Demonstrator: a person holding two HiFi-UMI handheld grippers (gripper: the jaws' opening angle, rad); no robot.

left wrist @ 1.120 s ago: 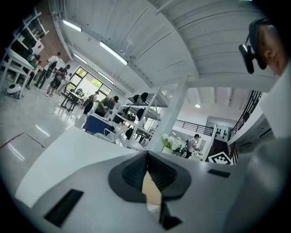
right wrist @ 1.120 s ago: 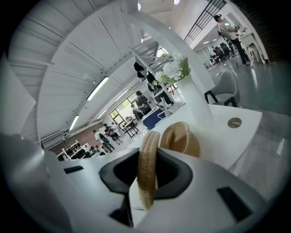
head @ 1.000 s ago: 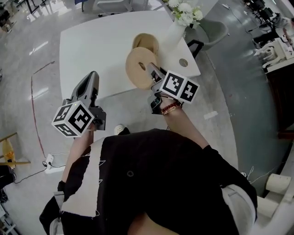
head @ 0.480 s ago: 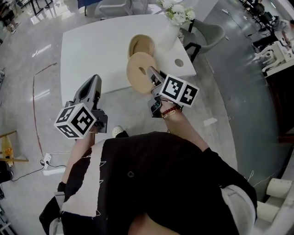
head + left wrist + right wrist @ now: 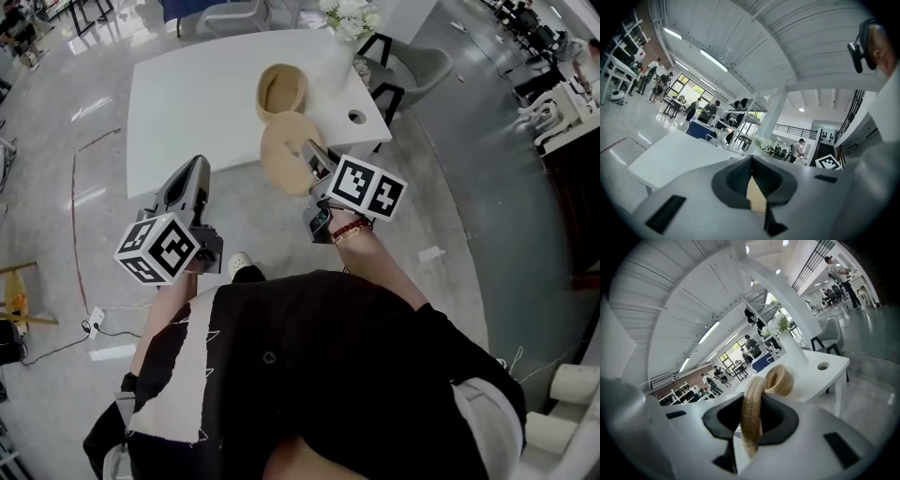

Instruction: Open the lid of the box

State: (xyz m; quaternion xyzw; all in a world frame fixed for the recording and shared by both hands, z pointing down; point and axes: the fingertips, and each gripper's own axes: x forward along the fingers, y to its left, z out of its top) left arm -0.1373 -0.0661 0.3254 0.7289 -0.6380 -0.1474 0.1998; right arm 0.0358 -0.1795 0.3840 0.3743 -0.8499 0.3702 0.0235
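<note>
**Lid off, held clear of table by right gripper**

The right gripper [image 5: 308,156] has its jaws part-closed on the rim of the lid [image 5: 286,150]. In the right gripper view the woven rim stands upright between the pads, pinched from both sides. The lid is a disc with no real long axis. It is held on edge off the near side of the table [image 5: 197,94], over the floor and touching nothing else.

The left gripper [image 5: 192,171] holds nothing, and its jaws meet at the tips in its own view. A tan sliver shows behind the tips, and what it is cannot be told. This gripper hangs off the table's near edge, well to the left of the lid.

The box [image 5: 281,89] sits on the table toward its right end, with its mouth open and uncovered. It lies straight ahead of the right gripper, just past the lid. The right gripper is the nearer to the box, and the left is well apart from it.

The opening looks done. Any set-down likely goes forward onto bare tabletop beside the box.

Count:
- one lid
- one box
- two grippers
- one table
- one vase of flowers [image 5: 343,37] at the table's far right corner, near the box
- one round hole [image 5: 356,117] in the tabletop at its right end
</note>
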